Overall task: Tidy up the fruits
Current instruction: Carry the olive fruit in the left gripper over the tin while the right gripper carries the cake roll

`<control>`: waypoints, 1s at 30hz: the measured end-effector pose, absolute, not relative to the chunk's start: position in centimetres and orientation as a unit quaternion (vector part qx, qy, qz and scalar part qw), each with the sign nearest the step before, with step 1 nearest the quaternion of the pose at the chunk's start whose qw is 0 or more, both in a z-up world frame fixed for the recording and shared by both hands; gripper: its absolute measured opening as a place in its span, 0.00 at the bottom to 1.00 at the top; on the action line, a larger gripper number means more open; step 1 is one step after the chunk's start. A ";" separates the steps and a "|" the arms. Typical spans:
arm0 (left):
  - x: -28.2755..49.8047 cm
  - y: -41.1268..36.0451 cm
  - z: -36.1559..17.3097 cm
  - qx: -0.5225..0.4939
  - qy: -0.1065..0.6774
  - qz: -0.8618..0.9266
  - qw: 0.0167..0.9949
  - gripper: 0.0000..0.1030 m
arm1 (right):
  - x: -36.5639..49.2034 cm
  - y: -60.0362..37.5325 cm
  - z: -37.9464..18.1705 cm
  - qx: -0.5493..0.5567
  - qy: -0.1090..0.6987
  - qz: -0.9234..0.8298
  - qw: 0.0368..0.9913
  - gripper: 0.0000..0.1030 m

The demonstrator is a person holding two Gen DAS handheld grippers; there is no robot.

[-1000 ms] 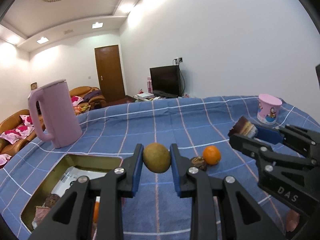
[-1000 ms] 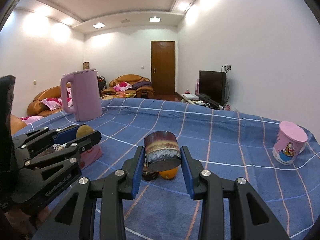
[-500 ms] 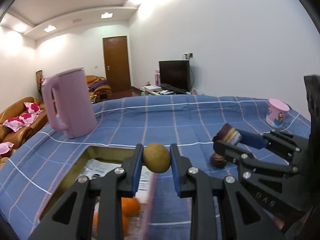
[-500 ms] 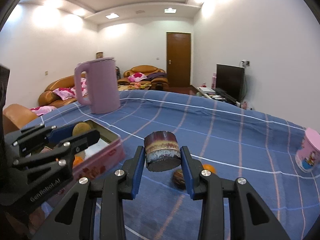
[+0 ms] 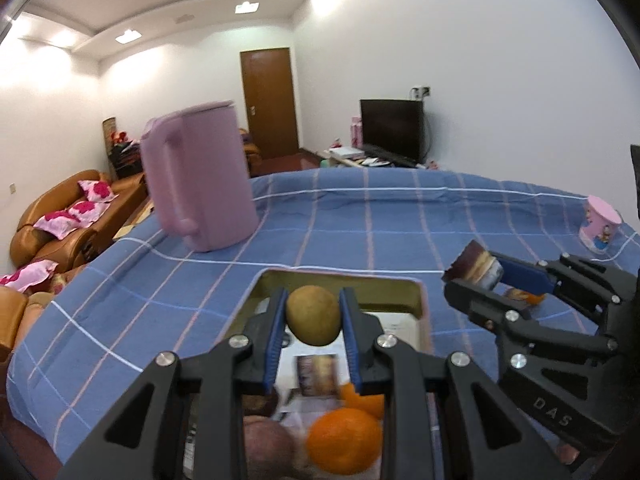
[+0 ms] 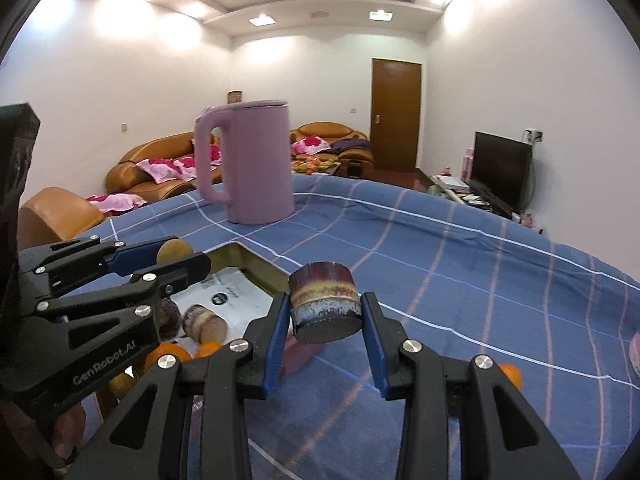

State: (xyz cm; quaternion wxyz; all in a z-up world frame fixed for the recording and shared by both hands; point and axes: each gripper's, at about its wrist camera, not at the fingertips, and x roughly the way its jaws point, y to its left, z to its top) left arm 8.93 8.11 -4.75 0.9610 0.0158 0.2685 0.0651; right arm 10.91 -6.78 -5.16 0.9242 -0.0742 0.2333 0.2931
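Note:
My left gripper point(image 5: 313, 322) is shut on a round brownish-green fruit point(image 5: 313, 316) and holds it above the open gold-lined tin box point(image 5: 420, 292). Oranges point(image 5: 345, 440), a dark purple fruit point(image 5: 268, 444) and a short cut stalk piece point(image 5: 318, 374) lie in the box. My right gripper point(image 6: 325, 322) is shut on a purple-brown cut stalk piece point(image 6: 324, 306), held above the box's right rim point(image 6: 260, 270). It also shows in the left wrist view point(image 5: 476, 270). An orange point(image 6: 512, 374) lies on the blue cloth by the right gripper.
A tall pink kettle point(image 5: 200, 176) stands on the blue checked tablecloth point(image 5: 360, 220) behind the box. A small pink cartoon cup point(image 5: 600, 228) stands at the far right. Sofas point(image 5: 52, 224) lie beyond the table's left edge.
Both grippers have moved left, from above the loose fruit on the cloth to over the tin box, each still holding its piece.

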 end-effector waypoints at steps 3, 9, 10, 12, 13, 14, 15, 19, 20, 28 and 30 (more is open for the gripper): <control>9.4 9.4 -5.0 0.013 0.282 0.074 0.957 0.27 | 11.5 -5.6 -5.5 -0.069 0.243 0.302 0.919 0.37; 9.8 10.8 -5.3 0.017 0.296 0.086 0.951 0.27 | 12.1 -3.7 -6.1 -0.071 0.256 0.316 0.911 0.37; 10.0 11.1 -5.5 0.016 0.301 0.088 0.949 0.27 | 12.1 -3.5 -6.1 -0.071 0.257 0.317 0.910 0.37; 10.2 11.5 -5.6 0.016 0.308 0.093 0.947 0.27 | 12.2 -3.2 -6.1 -0.069 0.259 0.320 0.909 0.37; 10.4 11.7 -5.7 0.016 0.312 0.095 0.945 0.27 | 12.3 -3.0 -6.1 -0.070 0.260 0.321 0.908 0.37; 10.6 11.9 -5.9 0.015 0.317 0.096 0.943 0.27 | 12.3 -2.8 -6.1 -0.071 0.261 0.322 0.907 0.37; 10.7 12.1 -6.0 0.013 0.322 0.095 0.942 0.27 | 12.5 -2.6 -6.2 -0.073 0.263 0.323 0.906 0.37; 11.0 12.2 -6.3 0.020 0.333 0.096 0.938 0.27 | 12.7 -1.9 -6.6 -0.080 0.273 0.326 0.902 0.37; 11.1 12.2 -6.4 0.019 0.337 0.095 0.937 0.27 | 12.9 -1.7 -6.8 -0.082 0.276 0.327 0.900 0.37; 11.4 12.2 -7.1 0.021 0.353 0.092 0.931 0.27 | 13.1 -1.0 -7.6 -0.096 0.297 0.326 0.892 0.37; 11.5 12.1 -7.2 0.021 0.356 0.092 0.930 0.27 | 13.3 -0.8 -7.7 -0.098 0.303 0.322 0.891 0.37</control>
